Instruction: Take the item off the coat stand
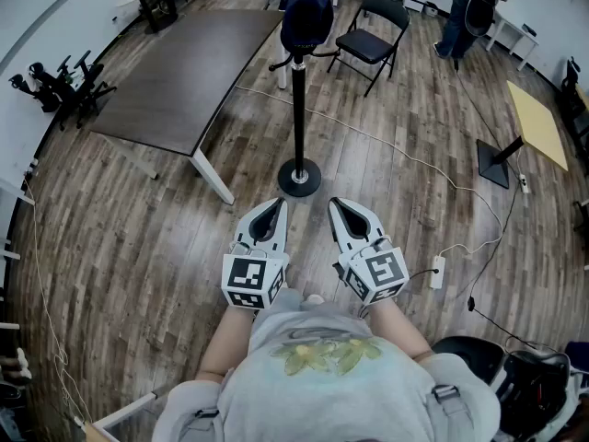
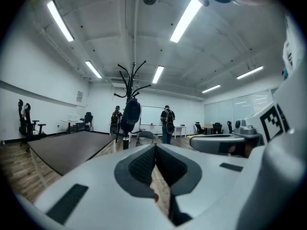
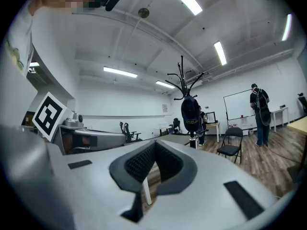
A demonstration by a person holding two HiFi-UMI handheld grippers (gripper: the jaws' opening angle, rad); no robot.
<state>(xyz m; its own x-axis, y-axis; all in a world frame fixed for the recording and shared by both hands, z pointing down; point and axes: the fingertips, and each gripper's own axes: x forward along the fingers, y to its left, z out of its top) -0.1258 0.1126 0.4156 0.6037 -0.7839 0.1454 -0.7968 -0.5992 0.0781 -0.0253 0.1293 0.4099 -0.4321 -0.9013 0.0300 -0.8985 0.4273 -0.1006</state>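
A black coat stand (image 1: 299,109) rises from a round base (image 1: 300,178) on the wood floor ahead of me. A dark navy cap (image 1: 306,15) hangs near its top; the same cap (image 2: 130,117) shows in the left gripper view and again as the cap (image 3: 191,113) in the right gripper view. My left gripper (image 1: 274,207) and right gripper (image 1: 337,204) are held side by side close to my body, short of the stand's base. Both are shut with nothing between the pads.
A dark table (image 1: 189,72) stands to the left of the stand. A black folding chair (image 1: 370,37) is behind it. People (image 1: 469,12) stand at the far right. A cable and a power strip (image 1: 438,271) lie on the floor at right, near a yellow table (image 1: 537,122).
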